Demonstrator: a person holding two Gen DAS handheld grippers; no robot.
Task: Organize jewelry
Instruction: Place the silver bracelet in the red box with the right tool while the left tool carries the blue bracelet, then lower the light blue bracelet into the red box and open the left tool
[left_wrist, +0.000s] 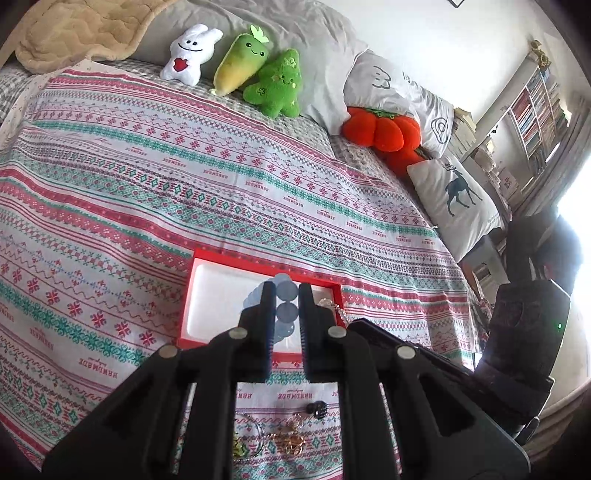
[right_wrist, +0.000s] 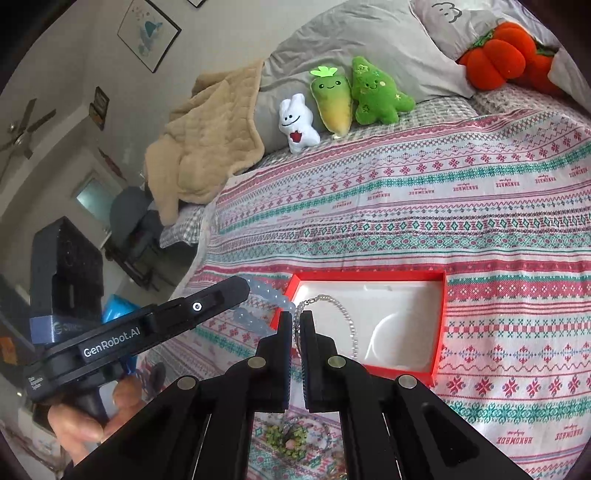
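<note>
A red jewelry box (left_wrist: 192, 295) with a white insert lies open on the patterned bedspread; it also shows in the right wrist view (right_wrist: 441, 317). My left gripper (left_wrist: 287, 295) is shut on a pale blue bead bracelet (left_wrist: 287, 314) and holds it over the box's near left side. The bracelet shows in the right wrist view (right_wrist: 266, 293), beside the left gripper (right_wrist: 243, 291). My right gripper (right_wrist: 295, 317) is shut on a silver bead chain (right_wrist: 347, 317), which loops into the box. More jewelry lies near me: gold pieces (left_wrist: 291, 439), a dark bead (left_wrist: 317, 408), a green piece (right_wrist: 286, 437).
Plush toys (left_wrist: 236, 62) and pillows (left_wrist: 454, 203) line the far side of the bed. A beige blanket (right_wrist: 207, 140) is bunched at the bed's corner. An orange plush (right_wrist: 498, 55) lies by the pillows. A bookshelf (left_wrist: 535, 107) stands beyond the bed.
</note>
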